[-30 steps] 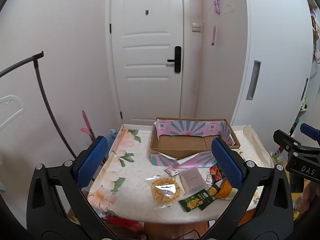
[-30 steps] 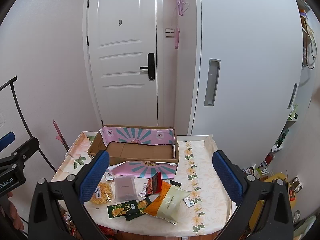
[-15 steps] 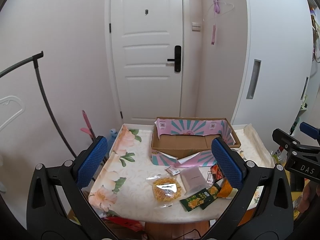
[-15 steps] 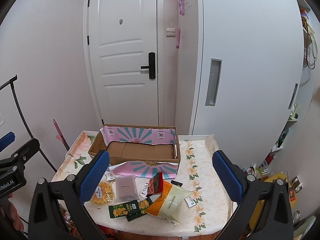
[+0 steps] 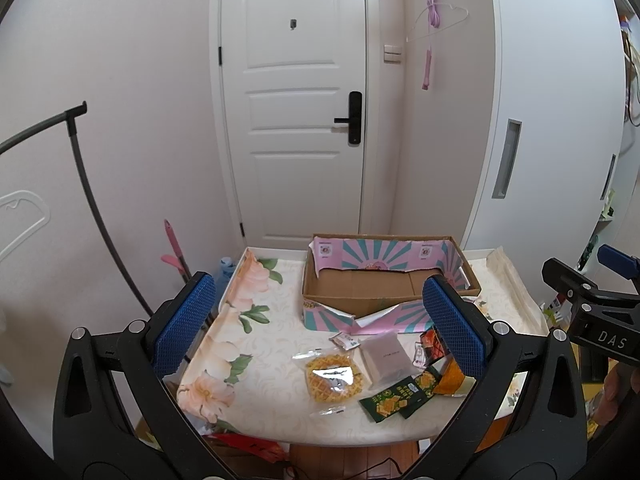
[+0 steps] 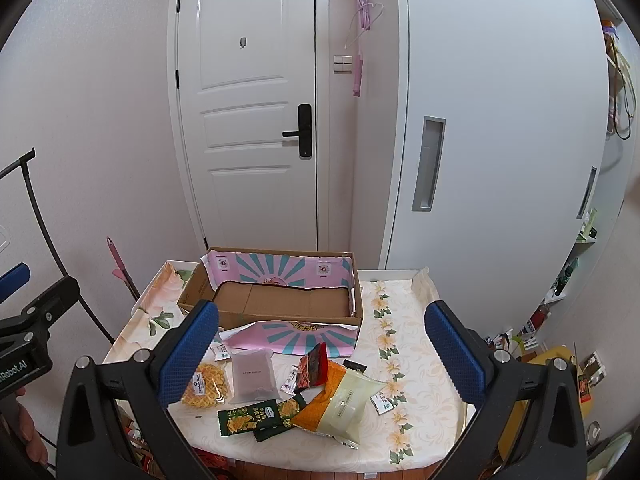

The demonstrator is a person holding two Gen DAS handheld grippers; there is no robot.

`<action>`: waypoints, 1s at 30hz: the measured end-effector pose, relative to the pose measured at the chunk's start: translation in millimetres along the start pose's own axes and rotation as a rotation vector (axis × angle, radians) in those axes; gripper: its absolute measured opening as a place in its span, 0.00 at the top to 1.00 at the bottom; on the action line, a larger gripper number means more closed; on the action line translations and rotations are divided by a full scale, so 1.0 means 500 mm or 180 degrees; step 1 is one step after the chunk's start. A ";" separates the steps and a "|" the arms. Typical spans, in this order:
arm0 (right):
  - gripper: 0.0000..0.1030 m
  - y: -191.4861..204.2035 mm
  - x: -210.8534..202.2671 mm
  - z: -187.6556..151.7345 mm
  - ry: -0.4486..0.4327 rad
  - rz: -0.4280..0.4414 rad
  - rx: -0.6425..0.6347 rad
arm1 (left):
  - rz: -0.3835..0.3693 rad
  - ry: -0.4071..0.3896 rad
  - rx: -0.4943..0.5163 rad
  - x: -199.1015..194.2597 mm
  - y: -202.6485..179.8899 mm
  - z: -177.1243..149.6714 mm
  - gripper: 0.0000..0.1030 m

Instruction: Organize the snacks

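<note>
The snacks lie in a loose heap at the near edge of the bench (image 6: 408, 360), none yet sorted. From left to right I see a clear waffle bag (image 6: 206, 384), a frosted pouch (image 6: 253, 376), two dark green packets (image 6: 248, 422) overlapping at the front, a red packet (image 6: 314, 370) propped upright, and a pale bag (image 6: 352, 398) lying on an orange bag (image 6: 320, 400). A few small sachets (image 6: 221, 352) are scattered among them.

Just behind the heap sits an open cardboard box (image 6: 280, 300) with a pink and teal lining. Its floor looks bare, and its front flap folds down toward the snacks.

I hold one tool in each hand, both above the near edge, well clear of everything. My left tool (image 5: 320, 324) is spread wide and holds nothing. My right tool (image 6: 320, 352) is also spread wide and holds nothing.

I judge this to be the start: the first pick is not yet made. The next move calls for lowering one tool over a single snack. The waffle bag sits apart on the left, within easy reach of my left tool. The thin, slippery wrappers likely need a pinch at an edge or a raised fold, then a short carry into the box.
</note>
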State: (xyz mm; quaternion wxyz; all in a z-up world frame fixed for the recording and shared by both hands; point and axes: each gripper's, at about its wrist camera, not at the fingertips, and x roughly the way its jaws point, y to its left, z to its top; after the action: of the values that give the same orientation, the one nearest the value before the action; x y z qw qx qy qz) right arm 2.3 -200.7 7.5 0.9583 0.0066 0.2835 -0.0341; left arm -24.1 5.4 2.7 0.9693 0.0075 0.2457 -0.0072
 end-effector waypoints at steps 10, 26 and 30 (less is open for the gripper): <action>0.01 0.001 0.000 0.000 0.0007 0.0004 0.0003 | 0.0004 -0.0006 -0.0006 -0.002 0.003 0.001 0.00; 0.01 -0.025 0.045 -0.042 0.0320 -0.0094 0.0151 | -0.0134 0.0605 -0.0122 0.089 0.034 -0.051 0.00; 0.01 -0.030 0.074 -0.078 0.0491 -0.0106 0.0225 | -0.0221 0.0817 -0.0176 0.129 0.044 -0.088 0.00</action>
State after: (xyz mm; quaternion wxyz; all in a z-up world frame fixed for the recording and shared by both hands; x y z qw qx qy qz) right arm 10.9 -216.8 -45.3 0.9321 0.0383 0.3552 -0.0595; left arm 12.2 27.6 -66.8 0.9289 -0.0269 0.3680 -0.0330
